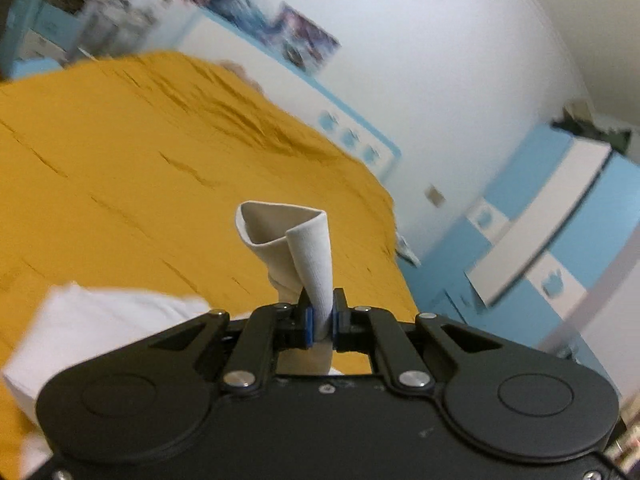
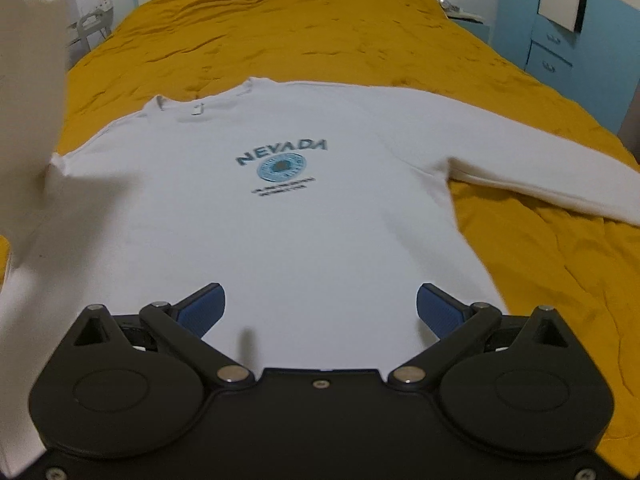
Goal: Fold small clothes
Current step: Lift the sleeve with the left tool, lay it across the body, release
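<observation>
Left gripper (image 1: 322, 320): my fingers are pinched on the cuff (image 1: 298, 248) of the white sweatshirt's (image 2: 280, 216) sleeve, held up off the bed (image 2: 540, 264). In the right view that raised sleeve (image 2: 28, 92) stands at the left edge.

Right gripper (image 2: 318, 312): fingers spread wide, holding nothing, hovering over the hem area.

Sweatshirt lies face up on the mustard bedspread, NEVADA print (image 2: 282, 162) showing, body flat, other sleeve (image 2: 540, 176) stretched out to the side.

Progress, my read: early. First sleeve fold underway, none completed. Left to do: lay this sleeve across the chest, fold the other one, then fold the body.
</observation>
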